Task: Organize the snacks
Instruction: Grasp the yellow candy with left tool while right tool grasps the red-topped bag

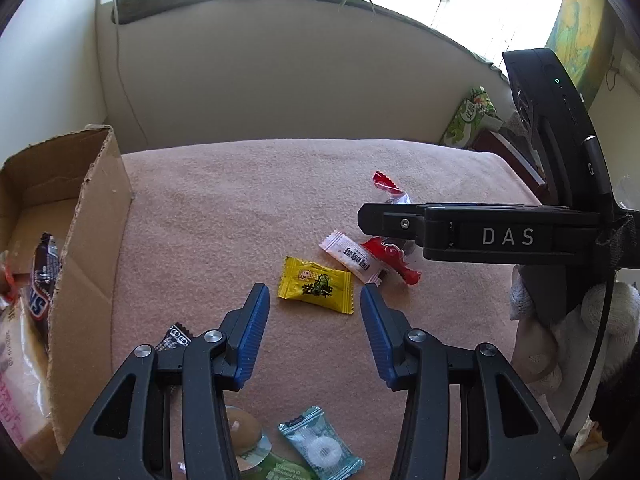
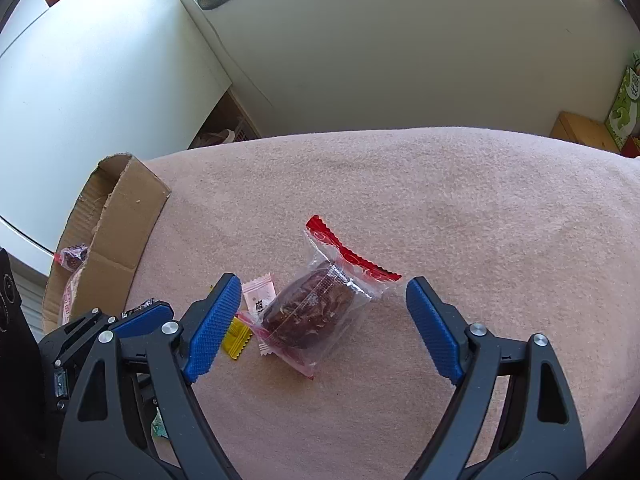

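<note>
On the pink cloth lies a yellow candy (image 1: pixel 320 286), between the tips of my left gripper (image 1: pixel 314 294), whose blue pads stand apart from it without pressing. Just beyond it are a white sachet (image 1: pixel 354 256) and a clear packet with red ends (image 1: pixel 394 258) holding a brown snack. My right gripper (image 2: pixel 324 282) hangs wide open over that packet (image 2: pixel 316 312), a pad on either side, neither touching. One of its fingers (image 1: pixel 392 222) crosses the left wrist view side-on. An open cardboard box (image 1: pixel 96 240) at the left holds a chocolate bar (image 1: pixel 42 280) and other packets.
Under the left gripper lie a teal candy (image 1: pixel 320 440), a small black wrapper (image 1: pixel 176 338), a round jelly cup (image 1: pixel 244 428) and a green packet (image 1: pixel 280 470). A gloved hand (image 1: pixel 540 340) is at the right. The cloth's far edge meets a wall; a green carton (image 1: pixel 472 120) stands at the back right.
</note>
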